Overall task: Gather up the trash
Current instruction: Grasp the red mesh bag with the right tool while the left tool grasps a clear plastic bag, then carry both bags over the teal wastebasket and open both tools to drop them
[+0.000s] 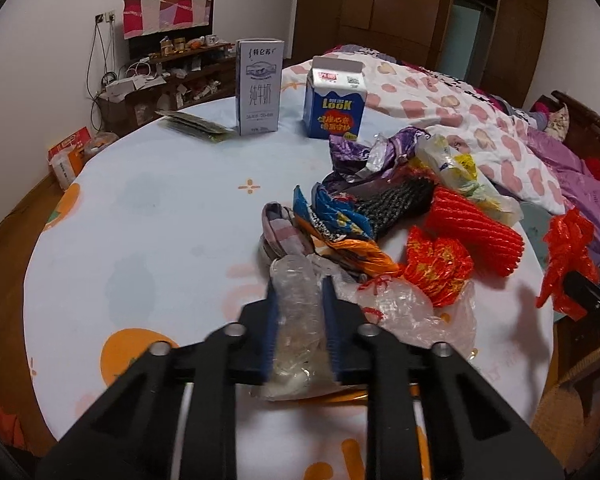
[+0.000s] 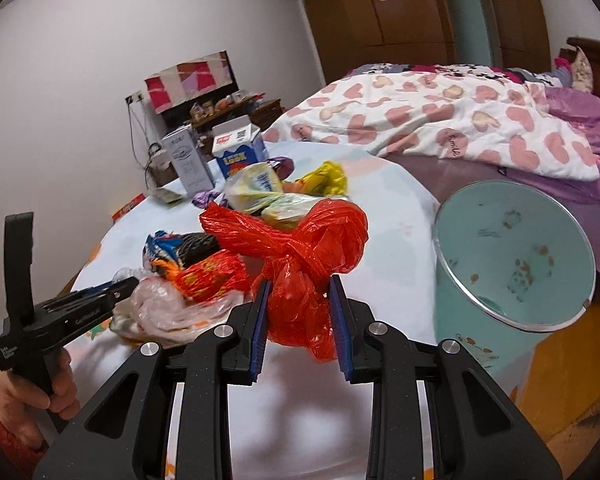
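Note:
A pile of trash lies on the round table: wrappers, a red foam net, a black net, bags. My left gripper is shut on a clear plastic bag at the pile's near edge; it also shows in the right wrist view. My right gripper is shut on a knotted red plastic bag and holds it above the table's right side, left of the teal trash bin. The red bag also shows in the left wrist view.
A tall white milk carton and a blue LOOK carton stand at the table's far side, with flat packets beside them. A bed with a heart-print quilt lies behind. A cluttered shelf stands by the wall.

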A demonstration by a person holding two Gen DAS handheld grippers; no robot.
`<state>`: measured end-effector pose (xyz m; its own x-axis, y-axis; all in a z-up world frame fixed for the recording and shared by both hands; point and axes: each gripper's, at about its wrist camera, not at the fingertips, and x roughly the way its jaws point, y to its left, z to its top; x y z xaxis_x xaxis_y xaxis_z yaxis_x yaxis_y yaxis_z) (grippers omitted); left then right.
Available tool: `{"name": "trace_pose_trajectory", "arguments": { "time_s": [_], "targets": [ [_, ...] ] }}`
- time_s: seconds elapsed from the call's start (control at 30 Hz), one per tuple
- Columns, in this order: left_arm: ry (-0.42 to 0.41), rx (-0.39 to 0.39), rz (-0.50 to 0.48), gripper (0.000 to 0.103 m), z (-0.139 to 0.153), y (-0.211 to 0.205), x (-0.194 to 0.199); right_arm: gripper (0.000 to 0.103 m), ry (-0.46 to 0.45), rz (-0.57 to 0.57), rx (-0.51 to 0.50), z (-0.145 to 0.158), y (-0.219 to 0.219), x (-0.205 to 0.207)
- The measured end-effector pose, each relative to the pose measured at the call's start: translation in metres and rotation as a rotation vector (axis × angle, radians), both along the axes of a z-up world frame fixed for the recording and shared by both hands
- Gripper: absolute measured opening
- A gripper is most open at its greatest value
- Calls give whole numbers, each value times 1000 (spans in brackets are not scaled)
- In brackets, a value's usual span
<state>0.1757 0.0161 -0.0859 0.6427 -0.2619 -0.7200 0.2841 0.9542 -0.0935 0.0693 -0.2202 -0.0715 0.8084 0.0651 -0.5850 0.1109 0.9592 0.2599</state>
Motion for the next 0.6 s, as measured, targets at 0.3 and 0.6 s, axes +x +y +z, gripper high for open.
{"name": "trace_pose_trajectory", "arguments": {
  "time_s": [0.3,0.6],
  "targets": [
    [-134,-3,-6,12,56,3,-22,29,-62,-65,-15,12,-23,-12],
    [-196,-50,-100,12,96,-51,-26,29,-79,-209,-75,19,-79,-26]
  ]
}}
